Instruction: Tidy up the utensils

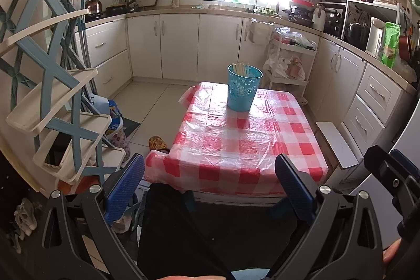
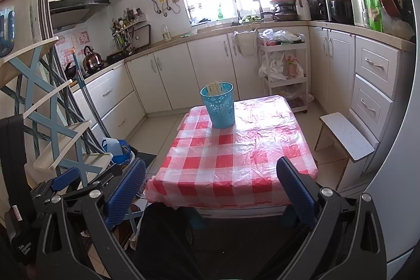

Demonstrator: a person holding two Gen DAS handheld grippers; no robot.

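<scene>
A blue perforated cup stands upright at the far end of a table with a red-and-white checked cloth. Several pale chopsticks stick up inside it. My left gripper is open and empty, held back from the table's near edge. My right gripper is also open and empty, likewise short of the near edge. The right gripper's body shows at the right of the left wrist view, and the left gripper's body at the left of the right wrist view.
A blue-and-cream tiered rack stands close on the left. A small white stool sits right of the table. White kitchen cabinets and a trolley with bags line the far walls. A person's dark trouser leg lies below the grippers.
</scene>
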